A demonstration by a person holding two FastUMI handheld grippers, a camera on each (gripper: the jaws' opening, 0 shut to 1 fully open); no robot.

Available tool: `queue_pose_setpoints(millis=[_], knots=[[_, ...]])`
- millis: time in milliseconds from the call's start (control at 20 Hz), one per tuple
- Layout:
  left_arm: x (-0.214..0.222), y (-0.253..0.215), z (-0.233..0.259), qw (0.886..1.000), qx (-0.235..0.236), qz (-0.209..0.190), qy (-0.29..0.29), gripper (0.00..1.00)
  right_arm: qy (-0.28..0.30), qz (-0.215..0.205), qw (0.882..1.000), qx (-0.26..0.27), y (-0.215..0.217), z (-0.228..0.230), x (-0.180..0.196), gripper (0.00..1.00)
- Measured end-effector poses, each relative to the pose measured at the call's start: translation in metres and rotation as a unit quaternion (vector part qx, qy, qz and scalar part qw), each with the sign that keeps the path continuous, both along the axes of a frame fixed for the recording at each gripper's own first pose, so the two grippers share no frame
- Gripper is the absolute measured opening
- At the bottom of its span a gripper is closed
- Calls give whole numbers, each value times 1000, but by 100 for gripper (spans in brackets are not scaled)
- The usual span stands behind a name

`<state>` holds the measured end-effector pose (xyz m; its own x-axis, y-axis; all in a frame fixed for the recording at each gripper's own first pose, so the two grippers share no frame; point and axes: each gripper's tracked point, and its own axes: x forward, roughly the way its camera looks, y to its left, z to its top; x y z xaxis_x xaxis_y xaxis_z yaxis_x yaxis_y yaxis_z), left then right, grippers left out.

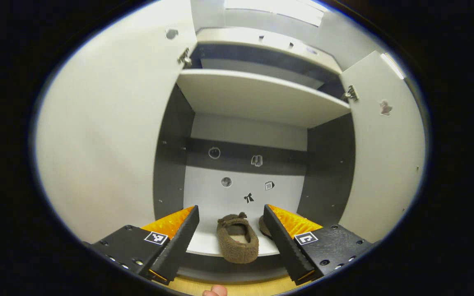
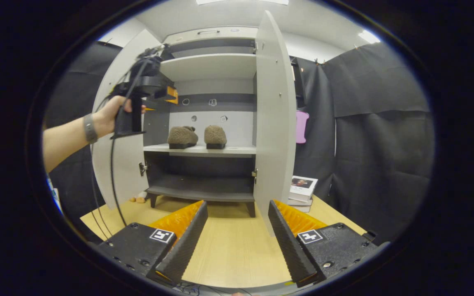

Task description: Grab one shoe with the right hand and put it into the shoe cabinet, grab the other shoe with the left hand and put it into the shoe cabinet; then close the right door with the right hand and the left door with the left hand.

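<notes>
Two brown fuzzy shoes stand side by side on the middle shelf (image 2: 200,150) of the white shoe cabinet: the left shoe (image 2: 182,137) and the right shoe (image 2: 215,137). In the left gripper view one shoe (image 1: 237,239) lies just beyond my open left gripper (image 1: 231,213), and the other shoe (image 1: 264,227) is mostly hidden behind a finger. Both doors stand open: the left door (image 2: 117,164) and the right door (image 2: 274,123). My right gripper (image 2: 238,209) is open over the wooden floor, well back from the cabinet. A hand holds the left gripper (image 2: 161,95) near the left door.
A stack of books (image 2: 301,188) lies on the floor right of the cabinet, with a pink object (image 2: 301,126) hanging behind the right door. Cables trail from the left gripper to the floor. Small objects (image 2: 138,199) sit by the cabinet's left foot. An upper shelf (image 1: 261,96) is bare.
</notes>
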<state>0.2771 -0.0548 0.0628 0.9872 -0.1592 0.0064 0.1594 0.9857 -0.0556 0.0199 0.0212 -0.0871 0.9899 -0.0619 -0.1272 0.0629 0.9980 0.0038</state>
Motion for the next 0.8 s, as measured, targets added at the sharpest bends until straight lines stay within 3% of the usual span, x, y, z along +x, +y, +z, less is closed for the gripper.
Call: queue_pose_setpoints(millis=[150, 400, 650, 800], knots=[[-51, 7, -9, 1000, 11, -15, -23, 95, -17, -10, 1000, 0, -11, 16, 3, 94], [-144, 19, -72, 999, 49, -14, 3, 95, -32, -15, 999, 4, -21, 30, 4, 96], [-195, 23, -127, 997, 30, -7, 64, 95, -32, -13, 999, 22, -17, 29, 0, 94], [-218, 27, -143, 995, 62, 7, 77, 95, -25, -10, 999, 33, -13, 25, -7, 94]])
